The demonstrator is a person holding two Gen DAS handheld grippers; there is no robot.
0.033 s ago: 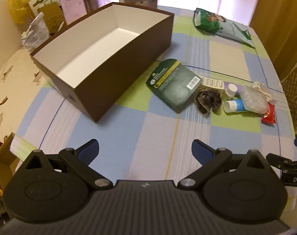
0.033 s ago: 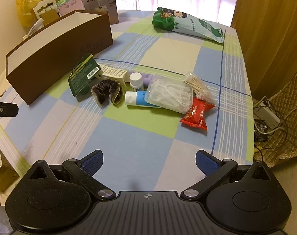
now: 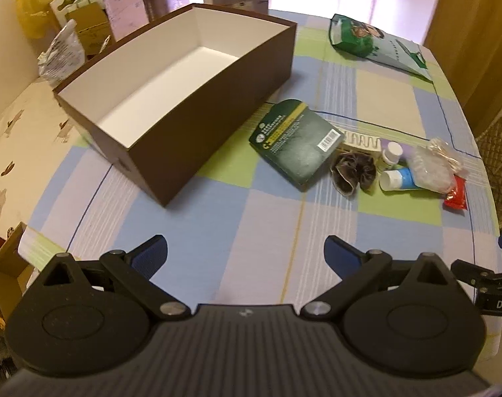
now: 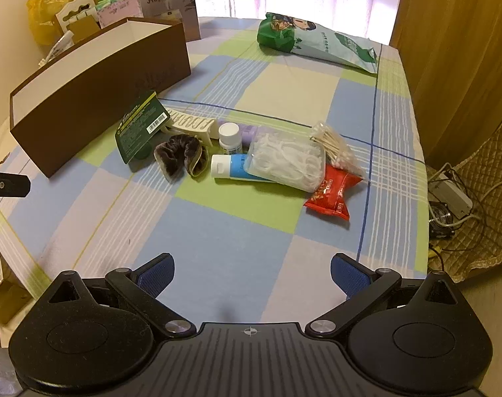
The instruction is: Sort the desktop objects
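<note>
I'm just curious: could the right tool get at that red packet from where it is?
Probably yes. The right tool is open and the red packet lies ahead across bare tablecloth, its near end uncovered.

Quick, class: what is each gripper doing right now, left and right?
Left gripper: open, holding nothing, above the tablecloth.
Right gripper: open, holding nothing.

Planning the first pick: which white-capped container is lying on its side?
The blue tube, lying flat beside the scrunchie. The small white bottle behind it stands upright.
</note>
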